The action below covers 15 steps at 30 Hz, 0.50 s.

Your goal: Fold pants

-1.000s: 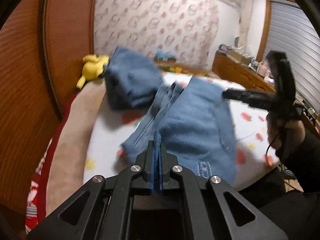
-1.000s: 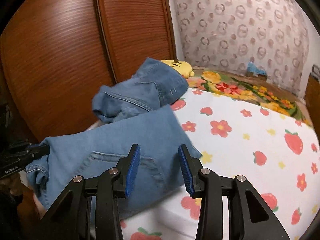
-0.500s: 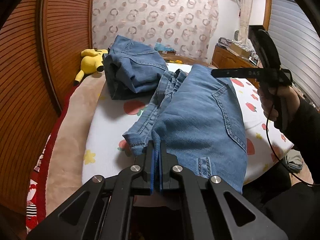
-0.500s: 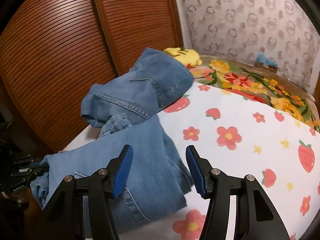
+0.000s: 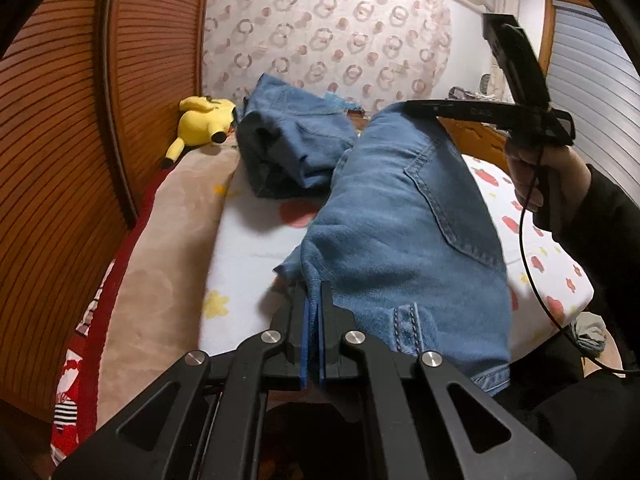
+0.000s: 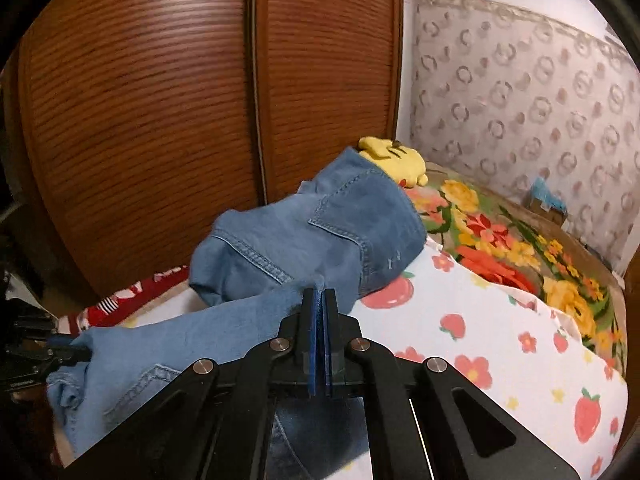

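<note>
The left hand-held gripper is clamped tight on a corner of the jeans, with a thin fold of denim pinched between its blue pads. To its left, a beige blanket and a red patterned cloth are seen along the bed's edge, and a wooden slatted wardrobe stands beyond them. Ahead and to the left, a yellow plush toy is laid against the wardrobe. Straight ahead, a second folded pair of jeans is piled on the flowered sheet. The gripped jeans are stretched from the left hand-held gripper up and to the right, lifted off the bed.

At their far corner, the right hand-held gripper has just been closing and is now shut on the denim, a small peak of fabric being held between its pads. It is carried by a hand in a dark sleeve. In the right wrist view, the jeans are seen running from this hand-held gripper down to the left, where the left one is fixed on them. To its right, the sheet is spread over the bed.
</note>
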Available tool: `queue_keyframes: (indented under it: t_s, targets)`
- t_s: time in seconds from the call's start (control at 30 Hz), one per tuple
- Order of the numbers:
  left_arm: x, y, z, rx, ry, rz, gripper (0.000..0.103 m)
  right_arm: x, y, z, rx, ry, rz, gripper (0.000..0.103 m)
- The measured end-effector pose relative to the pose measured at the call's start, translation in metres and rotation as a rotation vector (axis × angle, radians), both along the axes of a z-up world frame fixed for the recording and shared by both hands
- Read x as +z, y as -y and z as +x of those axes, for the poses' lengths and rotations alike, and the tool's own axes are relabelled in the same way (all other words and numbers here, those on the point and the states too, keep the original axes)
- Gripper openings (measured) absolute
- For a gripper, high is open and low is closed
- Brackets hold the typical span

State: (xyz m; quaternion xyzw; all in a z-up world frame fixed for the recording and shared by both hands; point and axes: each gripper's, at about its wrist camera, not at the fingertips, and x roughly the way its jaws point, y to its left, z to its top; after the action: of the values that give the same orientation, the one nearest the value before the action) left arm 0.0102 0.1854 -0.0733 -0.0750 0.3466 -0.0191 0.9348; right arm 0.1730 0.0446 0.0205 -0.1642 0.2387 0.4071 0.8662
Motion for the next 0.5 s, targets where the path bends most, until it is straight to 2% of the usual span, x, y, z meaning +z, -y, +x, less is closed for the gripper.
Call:
queue_keyframes:
  t_s: [0.17,0.27,0.33,0.4,0.43,0.5]
  targets:
    - [-0.008,0.0,0.0,-0.032,-0.034,-0.005,0.004,-0.024,-0.016,0.014,-0.02,-0.058,-0.042,0.002]
    - [0.001,0.002,-0.002,-0.042,-0.028,-0.001,0.005,-0.025,-0.021,0.014,-0.042,-0.064,-0.05,0.002]
    - [0.008,0.003,-0.003,-0.039,-0.023,0.016,0.01,-0.02,-0.017,0.012,-0.06,-0.067,-0.043,0.003]
    - [0.014,0.003,-0.004,-0.034,-0.011,0.032,0.019,-0.013,-0.009,0.007,-0.075,-0.064,-0.025,0.013]
    - [0.018,0.004,-0.004,-0.034,-0.005,0.041,0.023,-0.009,-0.003,0.002,-0.079,-0.064,-0.012,0.022]
    - [0.027,0.007,-0.004,-0.038,0.018,0.053,0.044,-0.002,0.01,-0.006,-0.084,-0.062,0.024,0.027]
